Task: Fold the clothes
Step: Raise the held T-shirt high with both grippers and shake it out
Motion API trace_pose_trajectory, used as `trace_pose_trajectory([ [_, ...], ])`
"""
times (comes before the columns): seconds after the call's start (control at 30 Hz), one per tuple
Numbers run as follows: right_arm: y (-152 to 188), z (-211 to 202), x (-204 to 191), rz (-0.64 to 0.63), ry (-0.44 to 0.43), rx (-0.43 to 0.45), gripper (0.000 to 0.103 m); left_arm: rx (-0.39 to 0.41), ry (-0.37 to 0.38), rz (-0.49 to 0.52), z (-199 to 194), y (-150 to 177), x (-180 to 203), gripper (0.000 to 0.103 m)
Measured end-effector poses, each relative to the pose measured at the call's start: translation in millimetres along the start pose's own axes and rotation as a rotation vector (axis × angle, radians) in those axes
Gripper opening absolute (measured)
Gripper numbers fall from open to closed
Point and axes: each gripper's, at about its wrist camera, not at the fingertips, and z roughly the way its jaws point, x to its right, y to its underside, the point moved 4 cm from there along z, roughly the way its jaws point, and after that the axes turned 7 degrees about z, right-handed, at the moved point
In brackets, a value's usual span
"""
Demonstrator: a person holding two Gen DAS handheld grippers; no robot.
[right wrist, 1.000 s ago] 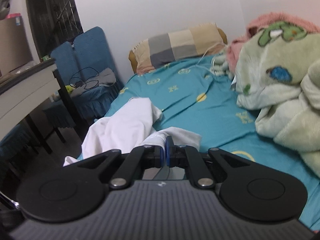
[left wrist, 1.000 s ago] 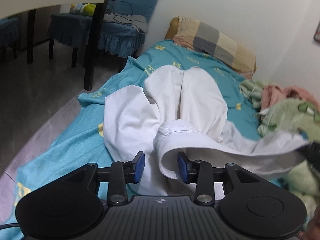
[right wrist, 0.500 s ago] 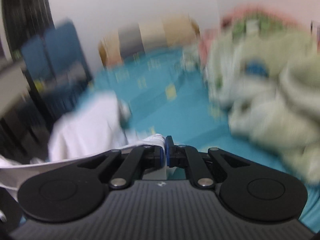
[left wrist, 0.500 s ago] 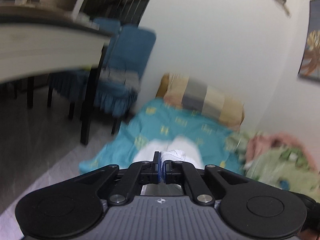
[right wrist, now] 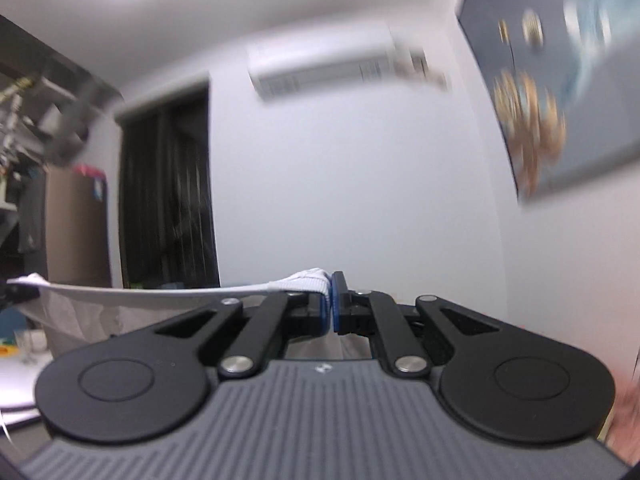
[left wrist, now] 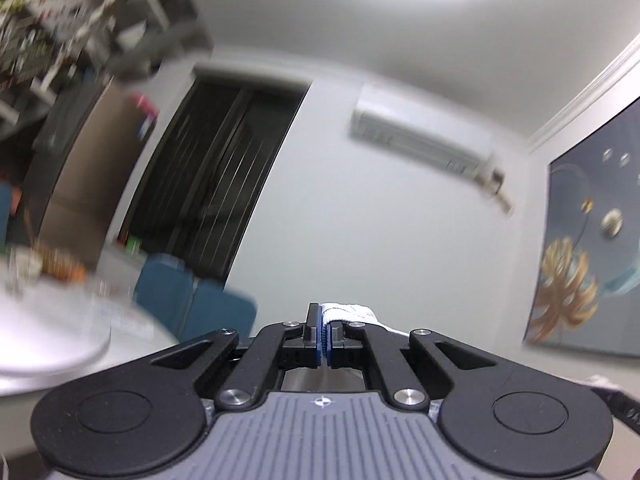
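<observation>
My left gripper (left wrist: 324, 336) is shut on the ribbed hem of a white garment (left wrist: 347, 313), held high and pointing at the wall. My right gripper (right wrist: 331, 304) is shut on another part of the same white garment (right wrist: 308, 278). In the right wrist view the garment's edge (right wrist: 140, 292) stretches taut to the left, with thin fabric hanging below it. The bed is out of view.
Both views are tilted up and blurred. An air conditioner (left wrist: 424, 136) hangs on the white wall beside a dark window (left wrist: 216, 184). A painting (left wrist: 588, 260) is on the right wall. A white round table (left wrist: 48, 336) and blue chairs (left wrist: 192, 304) stand at the left.
My left gripper shut on the white garment's hem. Both grippers then swung upward, lifting the garment off the bed, so the views went from the bed to the wall and ceiling.
</observation>
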Motion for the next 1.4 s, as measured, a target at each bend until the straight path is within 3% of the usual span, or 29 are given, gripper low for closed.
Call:
trace_pose_trajectory([
  [0.13, -62, -35, -16, -0.028, -0.031, 0.088, 0.006, 0.033, 0.021, 0.026, -15, -47, 15, 0.002],
  [0.23, -78, -31, -15, -0.046, -0.033, 0.08, 0.006, 0.009, 0.026, 0.05, -6, -52, 24, 0.003],
  [0.33, -64, -4, -7, -0.036, -0.024, 0.021, 0.006, -0.037, 0.021, 0.08, 18, -38, 24, 0.003],
  [0.4, -37, 23, 6, -0.012, -0.02, -0.04, 0.006, -0.084, 0.013, 0.087, 52, -9, 15, 0.003],
  [0.53, 36, 91, 29, 0.007, 0.014, -0.159, 0.006, -0.189, -0.009, 0.082, 138, 78, -13, 0.003],
  [0.67, 131, 175, 60, 0.006, 0.054, -0.277, 0.006, -0.3, -0.04, 0.056, 235, 191, -33, 0.003],
  [0.9, 335, 331, 119, -0.03, 0.137, -0.445, 0.006, -0.468, -0.096, 0.08, 401, 425, -60, 0.004],
  [1.03, 465, 406, 155, -0.061, 0.164, -0.543, 0.006, -0.592, -0.115, 0.125, 471, 570, -84, 0.004],
  [1.13, 555, 444, 177, -0.066, 0.178, -0.631, 0.006, -0.689, -0.125, 0.158, 506, 661, -99, 0.004],
  [1.27, 640, 468, 194, -0.057, 0.189, -0.739, 0.006, -0.798, -0.137, 0.171, 533, 744, -122, 0.009],
  [1.4, 666, 475, 207, 0.011, 0.173, -0.8, 0.01, -0.846, -0.118, 0.178, 542, 771, -134, 0.018],
])
